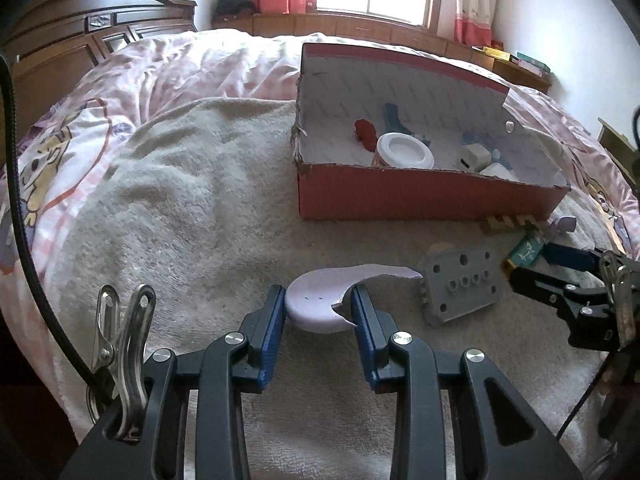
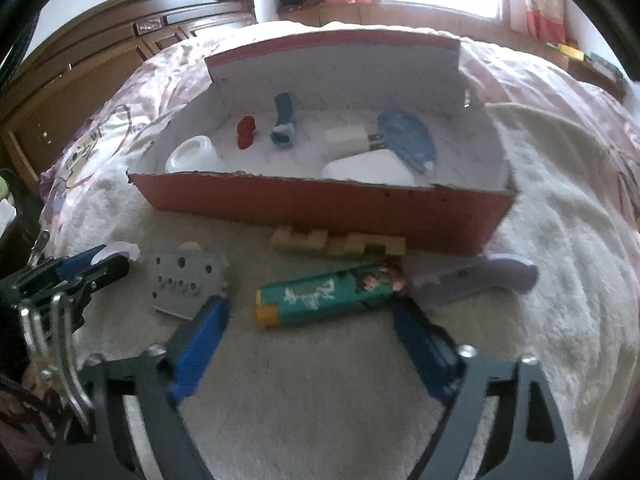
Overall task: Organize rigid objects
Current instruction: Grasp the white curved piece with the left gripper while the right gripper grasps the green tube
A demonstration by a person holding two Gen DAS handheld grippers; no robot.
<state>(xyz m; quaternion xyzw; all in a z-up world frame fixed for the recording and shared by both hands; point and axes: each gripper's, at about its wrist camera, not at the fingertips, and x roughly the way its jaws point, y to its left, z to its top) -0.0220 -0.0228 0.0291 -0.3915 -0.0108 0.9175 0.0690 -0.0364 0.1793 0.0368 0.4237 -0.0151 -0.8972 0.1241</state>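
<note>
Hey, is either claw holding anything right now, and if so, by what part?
The left claw grips the lilac curved piece across its rounded end. The right claw is open, holding nothing.

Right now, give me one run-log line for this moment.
left gripper: shut on lilac piece | right gripper: open, near green tube | box: several items inside

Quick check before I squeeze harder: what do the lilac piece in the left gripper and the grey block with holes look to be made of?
The lilac piece looks like matte molded plastic: smooth, uniform colour, with a jagged broken edge. The left gripper has both pads against it. The grey block looks like matte plastic or maybe painted metal: flat face, clean round holes, no shine. I cannot tell which.
</note>
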